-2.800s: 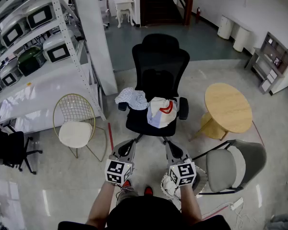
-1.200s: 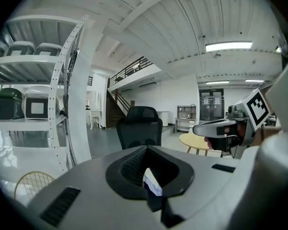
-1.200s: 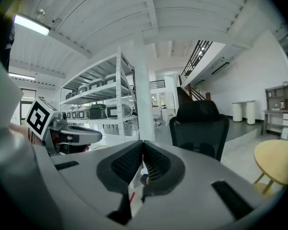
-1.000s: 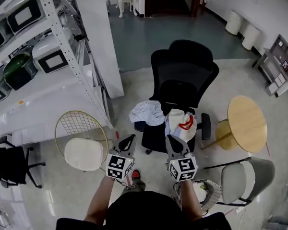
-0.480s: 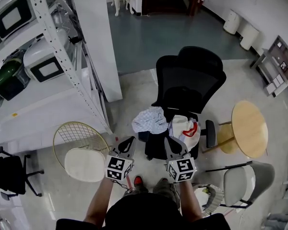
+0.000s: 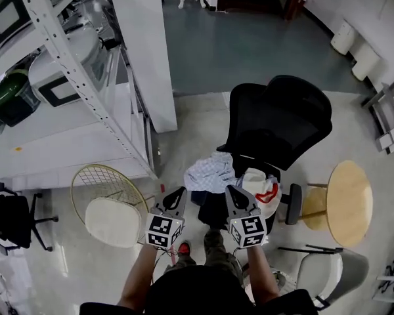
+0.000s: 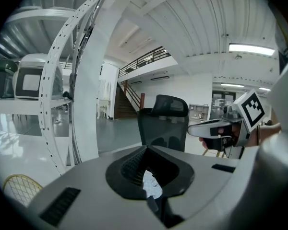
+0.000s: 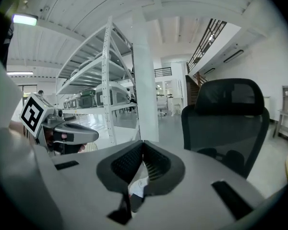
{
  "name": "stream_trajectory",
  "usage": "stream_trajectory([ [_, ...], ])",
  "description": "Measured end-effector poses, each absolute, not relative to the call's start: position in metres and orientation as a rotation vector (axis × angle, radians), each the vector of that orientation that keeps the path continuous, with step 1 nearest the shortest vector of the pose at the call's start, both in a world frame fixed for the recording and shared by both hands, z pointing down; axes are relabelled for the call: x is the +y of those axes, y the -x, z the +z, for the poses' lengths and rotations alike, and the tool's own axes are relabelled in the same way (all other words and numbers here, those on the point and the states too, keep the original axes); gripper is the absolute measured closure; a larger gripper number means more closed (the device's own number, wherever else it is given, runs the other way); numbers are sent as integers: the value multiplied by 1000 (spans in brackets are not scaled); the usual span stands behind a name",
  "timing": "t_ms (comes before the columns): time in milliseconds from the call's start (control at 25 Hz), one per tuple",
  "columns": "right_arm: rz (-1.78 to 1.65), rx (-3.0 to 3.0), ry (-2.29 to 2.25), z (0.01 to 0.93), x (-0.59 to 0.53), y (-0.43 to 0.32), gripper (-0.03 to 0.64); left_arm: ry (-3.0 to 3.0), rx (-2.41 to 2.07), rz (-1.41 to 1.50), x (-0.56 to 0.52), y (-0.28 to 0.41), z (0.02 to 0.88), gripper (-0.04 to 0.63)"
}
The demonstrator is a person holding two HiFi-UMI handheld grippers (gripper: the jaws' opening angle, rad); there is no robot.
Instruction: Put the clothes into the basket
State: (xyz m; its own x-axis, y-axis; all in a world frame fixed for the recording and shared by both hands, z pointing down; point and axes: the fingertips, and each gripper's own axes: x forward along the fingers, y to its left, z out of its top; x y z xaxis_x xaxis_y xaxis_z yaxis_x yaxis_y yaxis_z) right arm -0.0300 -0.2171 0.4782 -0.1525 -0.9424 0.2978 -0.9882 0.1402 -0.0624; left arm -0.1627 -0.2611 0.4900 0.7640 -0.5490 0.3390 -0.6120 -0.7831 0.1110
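This looks like the very start of the job, the reach for the clothes, with nothing picked up yet. Both garments lie on the seat of the black office chair (image 6: 282, 120), just beyond the tool tips. The left tool (image 6: 177, 194) has its jaws pressed together and holds nothing. The right tool (image 6: 232, 191) is the same, jaws closed on themselves. In each gripper view a scrap of pale cloth shows past the closed jaws, farther off and not pinched.

On the left of the seat is a crumpled pale cloth with a fine blue pattern (image 6: 209, 172), spilling over the near edge. Just to its right is a white garment with a red mark (image 6: 261, 184), bunched up against the armrest. Both look soft and loose, so I would expect them to sag and trail once lifted.

The next move, as I judge it, calls for spreading the jaws, dropping onto a raised fold and pinching it firmly. I cannot make out the basket from here.
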Motion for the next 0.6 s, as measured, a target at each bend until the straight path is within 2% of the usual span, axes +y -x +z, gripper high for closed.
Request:
stream_trajectory([
  [600, 547, -2331, -1589, 582, -305, -11, 590, -2465, -1117, 563, -325, 129, 588, 589],
])
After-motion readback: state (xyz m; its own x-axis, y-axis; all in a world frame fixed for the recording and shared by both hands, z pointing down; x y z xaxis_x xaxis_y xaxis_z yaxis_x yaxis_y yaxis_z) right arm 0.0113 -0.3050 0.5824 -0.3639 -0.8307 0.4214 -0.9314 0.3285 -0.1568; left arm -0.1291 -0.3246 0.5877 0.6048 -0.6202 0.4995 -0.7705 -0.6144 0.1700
